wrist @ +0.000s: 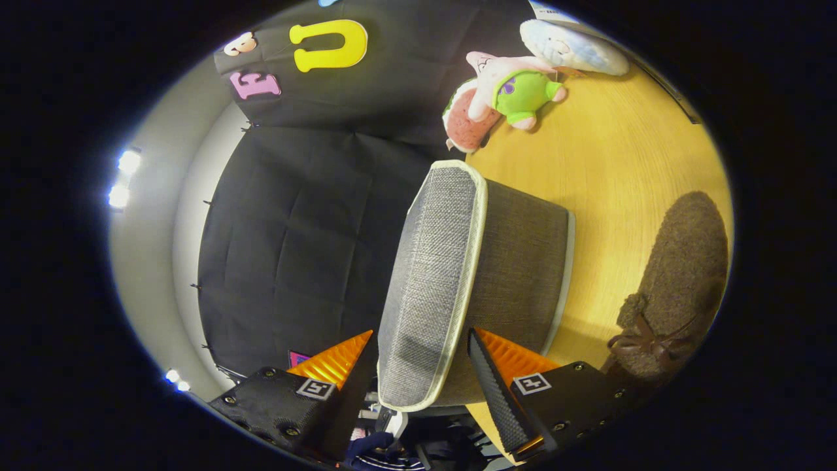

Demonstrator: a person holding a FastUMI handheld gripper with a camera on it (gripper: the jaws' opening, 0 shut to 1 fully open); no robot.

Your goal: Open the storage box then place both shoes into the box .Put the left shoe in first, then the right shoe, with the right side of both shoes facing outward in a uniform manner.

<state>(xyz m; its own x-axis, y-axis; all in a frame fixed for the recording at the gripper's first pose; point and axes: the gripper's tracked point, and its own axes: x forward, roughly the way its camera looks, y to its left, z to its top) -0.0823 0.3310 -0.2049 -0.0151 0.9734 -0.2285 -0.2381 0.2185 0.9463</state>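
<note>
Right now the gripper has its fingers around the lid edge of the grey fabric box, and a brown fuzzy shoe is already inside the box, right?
Not quite. The gripper does straddle the lid edge of the grey fabric box, but the brown fuzzy shoe is not inside it. The gripper view shows the shoe lying on the wooden table beside the box. Whether both fingers press on the lid is unclear.
</note>
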